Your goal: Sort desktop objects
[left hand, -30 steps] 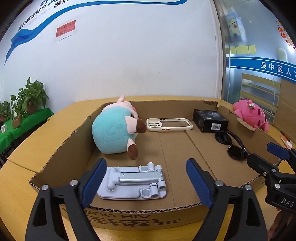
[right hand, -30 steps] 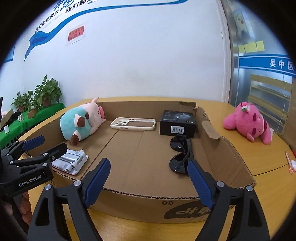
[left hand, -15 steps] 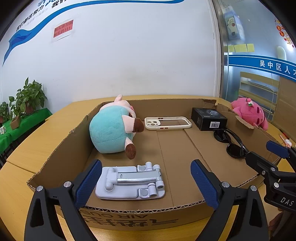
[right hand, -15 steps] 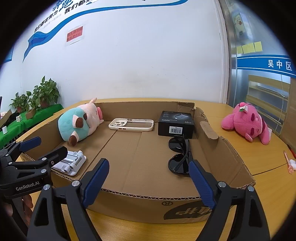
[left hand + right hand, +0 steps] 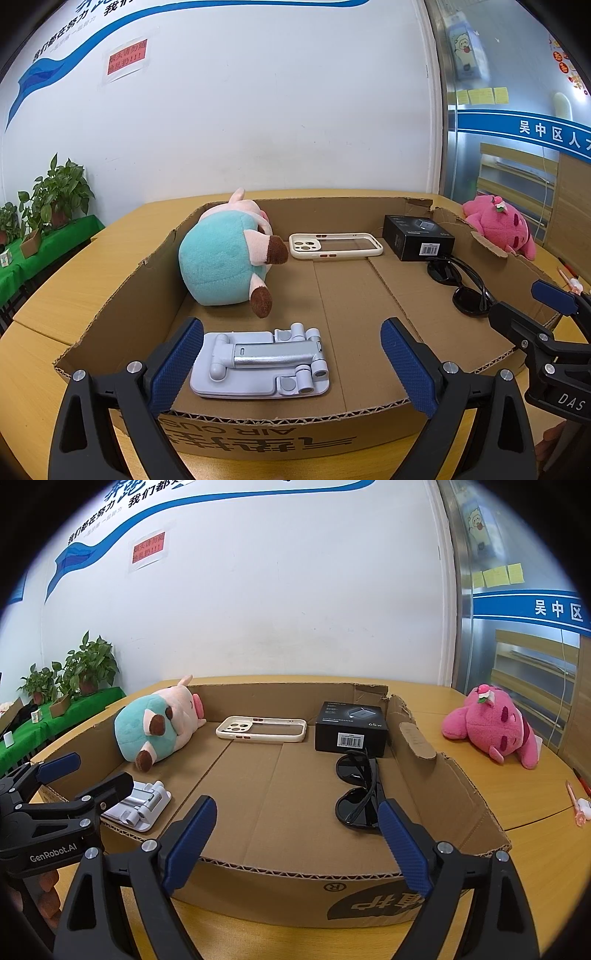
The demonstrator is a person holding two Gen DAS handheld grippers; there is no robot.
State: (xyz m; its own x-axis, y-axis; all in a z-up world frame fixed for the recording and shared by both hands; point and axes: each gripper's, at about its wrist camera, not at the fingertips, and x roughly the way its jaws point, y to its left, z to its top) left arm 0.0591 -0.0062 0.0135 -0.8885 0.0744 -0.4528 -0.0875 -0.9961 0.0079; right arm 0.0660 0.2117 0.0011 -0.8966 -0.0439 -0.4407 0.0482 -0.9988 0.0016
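A shallow cardboard box (image 5: 122,295) with its top cut away sits on the wooden counter (image 5: 524,786), and most of the desktop objects lie inside it. At the back left corner a teal and pink plush toy (image 5: 229,258) lies on its side, leaning against the box's left wall. Just right of it, along the back wall, a cream phone case (image 5: 334,246) lies flat with its camera cut-out toward the plush. Beside that stands a black charger box (image 5: 417,236) with a barcode label on its near face. A pair of black sunglasses (image 5: 360,786) lies folded in front of the charger box, near the right wall. At the front left a white folding phone stand (image 5: 260,363) lies flat on the box floor, close to the near wall.

Outside the box, on the counter to the right, a pink plush toy (image 5: 495,723) lies sprawled, well apart from the rest. A pink pen (image 5: 575,803) lies near the counter's right edge.

The left claw (image 5: 291,365) hangs in front of the box's near wall with its blue pads spread wide, the phone stand showing between them but untouched. The right claw (image 5: 295,845) is likewise spread wide and holds nothing, with bare box floor in the gap between its pads and the sunglasses just behind its right pad.

Potted plants (image 5: 88,668) stand on a green-covered shelf by the white wall.
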